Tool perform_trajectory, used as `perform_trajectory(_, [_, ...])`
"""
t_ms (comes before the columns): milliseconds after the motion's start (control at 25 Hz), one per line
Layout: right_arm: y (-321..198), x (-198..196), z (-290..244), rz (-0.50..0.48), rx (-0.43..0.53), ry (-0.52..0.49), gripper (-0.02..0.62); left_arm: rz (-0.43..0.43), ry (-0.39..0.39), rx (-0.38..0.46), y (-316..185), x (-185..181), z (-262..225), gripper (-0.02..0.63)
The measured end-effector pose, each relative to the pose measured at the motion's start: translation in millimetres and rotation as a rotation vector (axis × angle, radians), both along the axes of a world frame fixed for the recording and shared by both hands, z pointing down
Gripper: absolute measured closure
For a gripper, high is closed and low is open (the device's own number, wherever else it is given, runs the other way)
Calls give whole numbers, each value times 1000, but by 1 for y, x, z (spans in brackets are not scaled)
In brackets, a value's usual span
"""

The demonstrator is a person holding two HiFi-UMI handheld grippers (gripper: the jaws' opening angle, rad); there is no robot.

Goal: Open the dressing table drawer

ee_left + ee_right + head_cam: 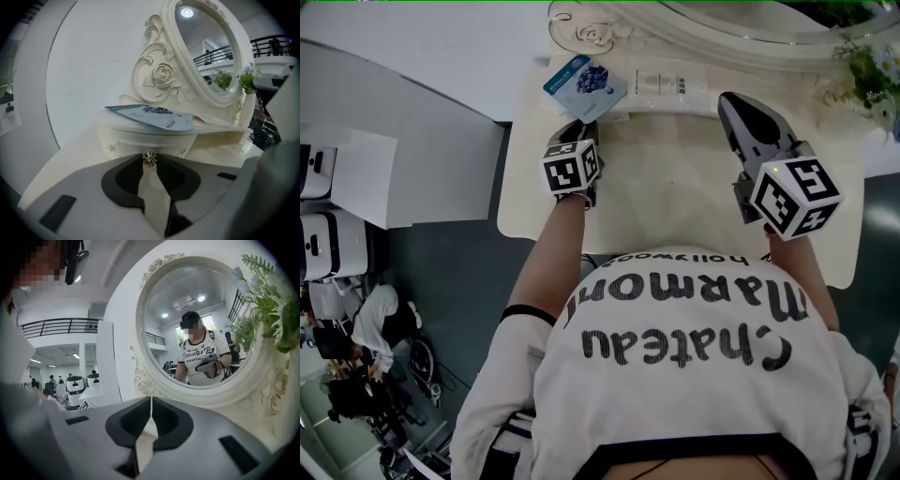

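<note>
In the left gripper view a small cream drawer with a curved front sits under a raised shelf of the dressing table. Its little metal knob is pinched between the tips of my left gripper, which is shut on it. From the head view the left gripper reaches under a blue packet and the drawer front is hidden. My right gripper hovers over the tabletop further right, jaws shut and nothing in them, facing the oval mirror.
The blue packet and a white sachet lie on the shelf above the drawer. Artificial flowers stand at the table's right back corner. The carved mirror frame rises just behind the shelf. My torso is pressed close to the table's front edge.
</note>
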State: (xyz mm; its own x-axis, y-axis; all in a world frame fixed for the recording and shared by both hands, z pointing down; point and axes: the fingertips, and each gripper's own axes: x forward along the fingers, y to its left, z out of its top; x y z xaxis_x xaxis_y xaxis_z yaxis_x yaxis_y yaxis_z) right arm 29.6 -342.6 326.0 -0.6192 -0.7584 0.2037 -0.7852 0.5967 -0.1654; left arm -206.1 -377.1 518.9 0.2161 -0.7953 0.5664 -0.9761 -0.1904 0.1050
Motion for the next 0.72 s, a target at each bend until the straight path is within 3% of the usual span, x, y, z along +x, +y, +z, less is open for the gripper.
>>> perform_trajectory(720, [-1, 0, -9, 13, 18, -11, 568, 39, 27, -15, 6, -2, 1, 500])
